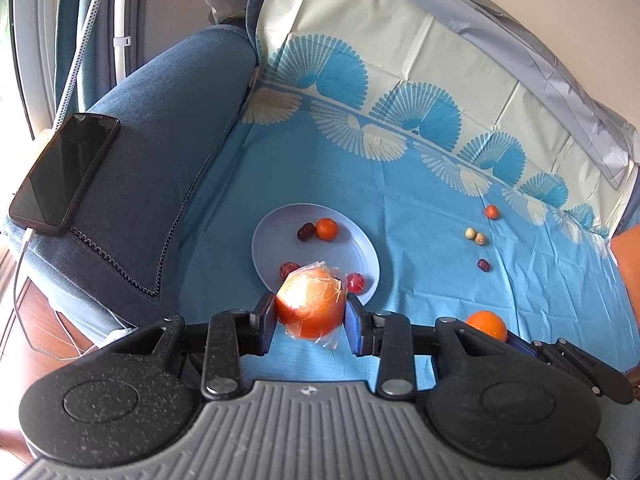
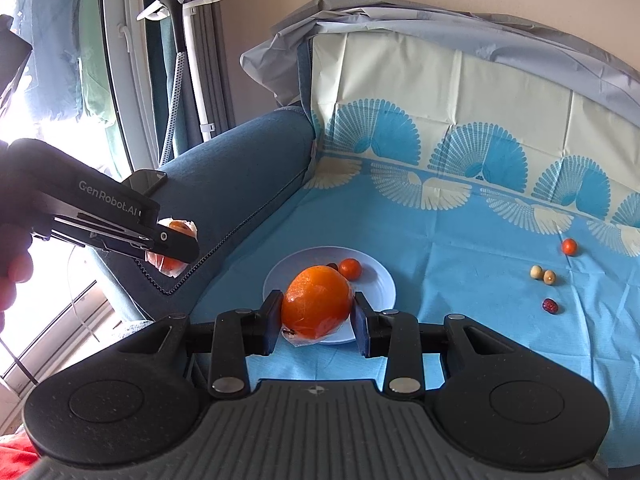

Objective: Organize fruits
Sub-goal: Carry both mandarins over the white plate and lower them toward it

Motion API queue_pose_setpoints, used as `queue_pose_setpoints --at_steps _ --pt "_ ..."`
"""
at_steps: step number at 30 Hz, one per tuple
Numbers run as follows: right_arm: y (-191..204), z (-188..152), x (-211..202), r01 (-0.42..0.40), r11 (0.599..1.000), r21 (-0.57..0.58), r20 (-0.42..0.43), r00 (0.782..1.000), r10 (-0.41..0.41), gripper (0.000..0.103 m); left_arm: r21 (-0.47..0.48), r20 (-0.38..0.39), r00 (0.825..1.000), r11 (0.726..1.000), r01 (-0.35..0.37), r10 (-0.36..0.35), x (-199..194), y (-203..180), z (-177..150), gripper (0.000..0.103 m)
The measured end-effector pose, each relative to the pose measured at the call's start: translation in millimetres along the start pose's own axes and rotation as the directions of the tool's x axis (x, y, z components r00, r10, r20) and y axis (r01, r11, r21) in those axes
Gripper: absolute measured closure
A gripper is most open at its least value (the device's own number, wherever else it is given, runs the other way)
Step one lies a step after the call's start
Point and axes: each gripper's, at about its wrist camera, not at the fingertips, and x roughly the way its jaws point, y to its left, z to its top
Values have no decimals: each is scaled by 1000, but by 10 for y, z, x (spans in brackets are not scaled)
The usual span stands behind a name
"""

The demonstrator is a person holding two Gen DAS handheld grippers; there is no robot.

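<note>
My left gripper [image 1: 311, 315] is shut on a plastic-wrapped orange [image 1: 310, 304], held above the near rim of a pale plate [image 1: 316, 254]. The plate holds a small tangerine [image 1: 327, 228], a dark date [image 1: 306, 232] and two red fruits [image 1: 355, 282]. My right gripper [image 2: 316, 316] is shut on a second wrapped orange [image 2: 316, 302], above the plate's [image 2: 380, 280] near side. The left gripper [image 2: 172, 246] with its orange [image 2: 172, 264] shows at the left of the right wrist view. The right gripper's orange [image 1: 486, 324] shows at lower right in the left wrist view.
On the blue patterned cloth [image 1: 420, 208] to the right lie a small red-orange fruit [image 1: 491, 211], two pale round fruits [image 1: 475, 235] and a dark date [image 1: 483, 265]. A phone [image 1: 64, 174] on a cable rests on the blue sofa arm [image 1: 160, 152]. A garment steamer [image 2: 176, 8] stands behind.
</note>
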Motion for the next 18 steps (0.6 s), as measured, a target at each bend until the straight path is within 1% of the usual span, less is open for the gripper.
queue_pose_setpoints --at_steps 5,8,10,13,18 --pt "-3 38 167 -2 1000 3 -16 1000 2 65 7 -13 1000 1000 -5 5 150 30 90 64" --pt "-16 74 320 1 1000 -14 -22 1000 -1 65 22 -22 1000 1000 -5 5 285 32 157 64" --pt "-33 91 450 3 1000 -24 -32 999 -4 65 34 -35 999 999 -7 8 415 26 208 64" --pt "-89 114 684 7 1000 -7 -61 998 -8 65 49 -55 998 999 -15 18 647 17 294 64" --pt "-167 136 1096 18 1000 -8 -113 993 -19 65 59 -97 995 998 -8 14 1069 -7 444 64"
